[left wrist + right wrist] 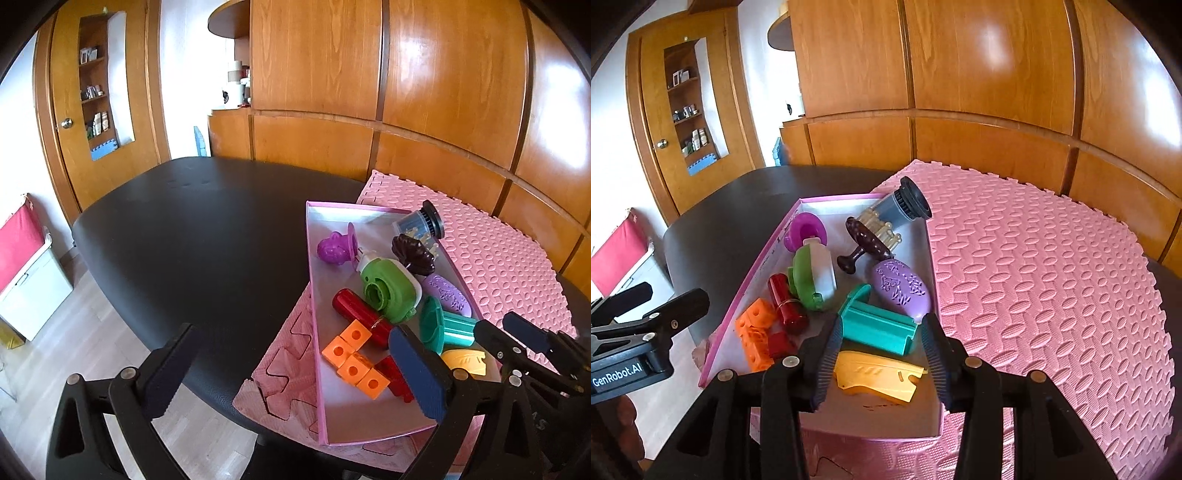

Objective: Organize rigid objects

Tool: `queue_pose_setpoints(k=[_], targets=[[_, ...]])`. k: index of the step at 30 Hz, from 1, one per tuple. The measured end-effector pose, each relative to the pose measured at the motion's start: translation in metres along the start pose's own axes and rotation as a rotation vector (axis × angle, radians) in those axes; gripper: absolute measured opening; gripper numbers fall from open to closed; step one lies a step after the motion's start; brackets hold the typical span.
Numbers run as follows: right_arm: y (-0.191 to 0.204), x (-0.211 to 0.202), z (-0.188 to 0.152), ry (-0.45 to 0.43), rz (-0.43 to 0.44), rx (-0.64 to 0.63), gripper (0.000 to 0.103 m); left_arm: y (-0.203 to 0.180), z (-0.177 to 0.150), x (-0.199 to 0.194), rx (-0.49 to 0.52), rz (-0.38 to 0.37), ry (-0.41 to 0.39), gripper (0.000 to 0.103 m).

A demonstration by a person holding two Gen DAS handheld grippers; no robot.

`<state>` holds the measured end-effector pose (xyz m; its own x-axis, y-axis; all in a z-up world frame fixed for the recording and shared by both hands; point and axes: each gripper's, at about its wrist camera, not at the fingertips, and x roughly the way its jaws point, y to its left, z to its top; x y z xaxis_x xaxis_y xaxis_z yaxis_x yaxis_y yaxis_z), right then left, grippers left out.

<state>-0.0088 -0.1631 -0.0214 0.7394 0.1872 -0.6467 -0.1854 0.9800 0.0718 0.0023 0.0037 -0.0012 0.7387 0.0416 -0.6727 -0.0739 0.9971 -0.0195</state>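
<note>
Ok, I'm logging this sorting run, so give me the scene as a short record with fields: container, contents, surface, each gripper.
container: pink open box, on the pink foam mat
contents: orange cube block, red cylinder, green-and-white toy, teal piece, yellow piece, purple oval, among others
surface: black table
left gripper: open, empty
right gripper: open over the box, holding nothing

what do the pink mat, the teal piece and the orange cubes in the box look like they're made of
Pink mat: likely soft foam, matte, with an embossed pattern and jigsaw edges.
Teal piece: probably moulded hard plastic, smooth with a slight sheen.
Orange cubes: apparently hard plastic, matte, with round holes.
</note>
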Motion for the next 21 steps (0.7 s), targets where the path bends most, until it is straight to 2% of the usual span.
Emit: queue_pose_setpoints(k=[16, 21], targets=[[0.0074, -0.0046, 0.0017, -0.022, -0.017, -0.027, 0.044, -0.004, -0.0007, -0.0102, 0.03, 0.038, -0.069, 0.1], [0.0097, -0.0036, 0.0014, -0.02, -0.015, -0.037, 0.044, -0.0017, 0.0001, -0.0058, 0.017, 0.038, -0.045, 0.1]])
